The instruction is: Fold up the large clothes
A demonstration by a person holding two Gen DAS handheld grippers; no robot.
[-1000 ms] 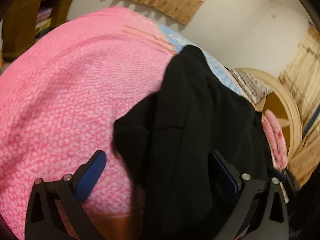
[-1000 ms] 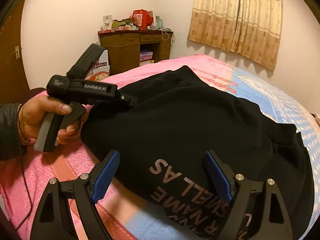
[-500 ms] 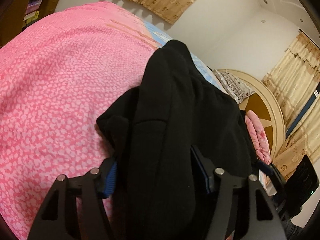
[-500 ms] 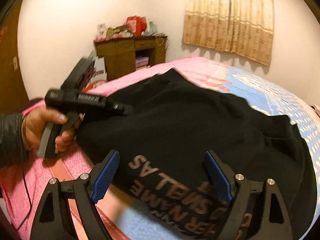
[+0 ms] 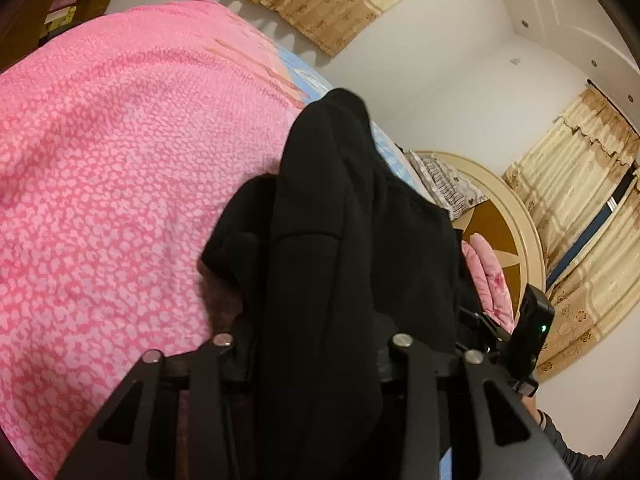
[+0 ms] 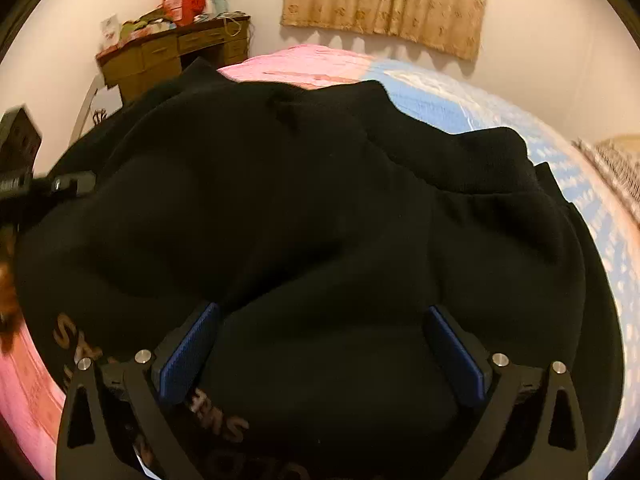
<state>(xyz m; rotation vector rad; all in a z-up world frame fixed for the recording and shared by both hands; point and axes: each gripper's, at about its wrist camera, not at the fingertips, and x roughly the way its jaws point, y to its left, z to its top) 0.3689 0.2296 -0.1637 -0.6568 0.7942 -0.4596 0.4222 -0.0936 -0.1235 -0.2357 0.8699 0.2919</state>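
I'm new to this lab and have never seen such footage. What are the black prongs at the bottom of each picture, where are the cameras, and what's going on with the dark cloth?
No robot here: a person holds a hand tool with two jaws in each hand, and a wide-angle camera on each tool looks forward along them. The black prongs are those jaws.

The left tool's picture shows the left gripper shut on a bunched fold of a black sweatshirt, which lies on a bed with a pink bedspread. At the right edge of that picture you can see the other tool.

The right tool's picture shows the right gripper with its blue pads spread wide, cloth bulging between them but not pinched. Behind are a wooden desk and a curtain.
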